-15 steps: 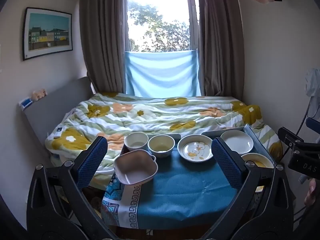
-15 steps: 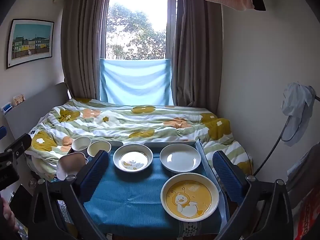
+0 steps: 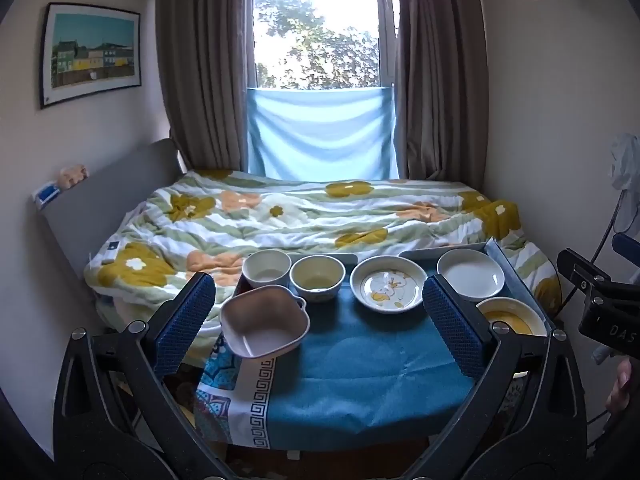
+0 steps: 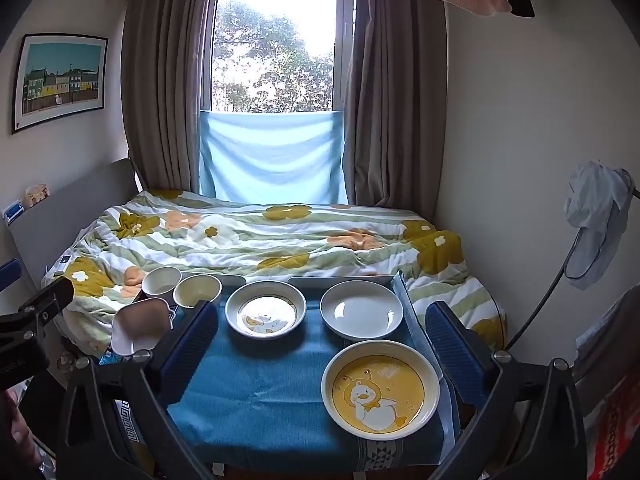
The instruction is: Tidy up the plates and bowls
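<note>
Hovering spread and empty, both the left gripper [image 3: 318, 320] and right gripper [image 4: 322, 348] faced untouched dishes; the yellow duck plate [image 4: 380, 390], lower right, probably wanted a level rim pinch.

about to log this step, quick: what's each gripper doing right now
Left gripper: open, holding nothing.
Right gripper: open, holding nothing.
</note>
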`<state>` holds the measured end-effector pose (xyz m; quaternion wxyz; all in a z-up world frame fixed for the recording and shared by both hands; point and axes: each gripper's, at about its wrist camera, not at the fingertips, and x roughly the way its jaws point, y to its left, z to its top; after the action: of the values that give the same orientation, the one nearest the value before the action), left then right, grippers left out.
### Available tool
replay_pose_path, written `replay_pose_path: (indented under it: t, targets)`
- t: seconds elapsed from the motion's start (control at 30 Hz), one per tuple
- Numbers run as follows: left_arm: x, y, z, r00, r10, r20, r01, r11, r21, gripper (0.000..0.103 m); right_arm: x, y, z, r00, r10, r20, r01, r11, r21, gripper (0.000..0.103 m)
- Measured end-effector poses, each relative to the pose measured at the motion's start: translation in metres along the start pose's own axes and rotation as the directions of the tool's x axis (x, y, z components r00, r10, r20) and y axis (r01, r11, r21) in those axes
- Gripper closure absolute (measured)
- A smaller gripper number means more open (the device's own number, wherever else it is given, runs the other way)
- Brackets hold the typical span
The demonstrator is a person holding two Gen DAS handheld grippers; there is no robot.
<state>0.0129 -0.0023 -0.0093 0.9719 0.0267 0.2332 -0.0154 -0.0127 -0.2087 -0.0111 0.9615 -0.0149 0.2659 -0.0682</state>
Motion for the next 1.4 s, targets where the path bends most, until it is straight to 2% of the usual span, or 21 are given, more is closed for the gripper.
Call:
replay_pose_path:
  t: [1.4]
  targets:
    - [0.0002,0.0006,0.0023,1.0,0.003,0.011,-0.003,1.0,-0.018,0.0,0.0053,-0.0017,0.0038,1.0,0.007,0.002,-0.007,1.0,0.002,0.0]
